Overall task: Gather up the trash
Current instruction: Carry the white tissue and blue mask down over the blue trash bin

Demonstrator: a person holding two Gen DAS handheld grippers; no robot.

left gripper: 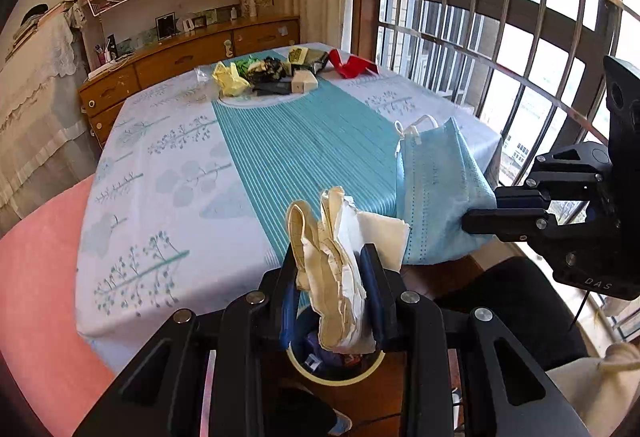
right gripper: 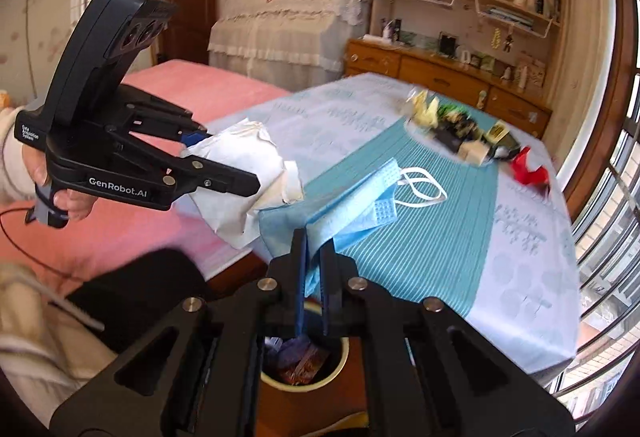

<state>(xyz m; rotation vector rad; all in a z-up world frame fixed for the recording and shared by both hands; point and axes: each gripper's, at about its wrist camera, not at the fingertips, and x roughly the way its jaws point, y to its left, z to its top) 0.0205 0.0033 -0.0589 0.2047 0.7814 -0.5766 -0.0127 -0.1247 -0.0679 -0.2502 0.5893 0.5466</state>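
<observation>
Your left gripper [left gripper: 334, 277] has its jaws partly closed on a crumpled wad of cream and white paper [left gripper: 340, 269]; the wad stands up out of the jaws and fans toward the desk [left gripper: 160, 165]. Straight below those jaws, seen between the fingers, sits a round bin [left gripper: 340, 373] with a pale rim, already holding dark wrappers. In the right wrist view the same gripper appears at the left, gripped by your hand [right gripper: 60, 193], with the paper bulging out past its tips.

Just to the right of the left jaws, your right gripper [right gripper: 314, 249] is clamped fully shut on a blue face mask [right gripper: 340, 213]. The mask is pinched at one edge and spreads forward from the jaws, its white ear loops [right gripper: 420, 185] lying ahead of them over the striped teal band of the tablecloth. The bin shows again directly under these jaws.

Well beyond both pairs of jaws, at the far end of the desk, the remaining trash lies in a cluster [left gripper: 276, 71]: yellow crumpled paper, green and dark wrappers, a small pale box. To its right, apart from the cluster, lies a red scrap [left gripper: 352, 65].
</observation>
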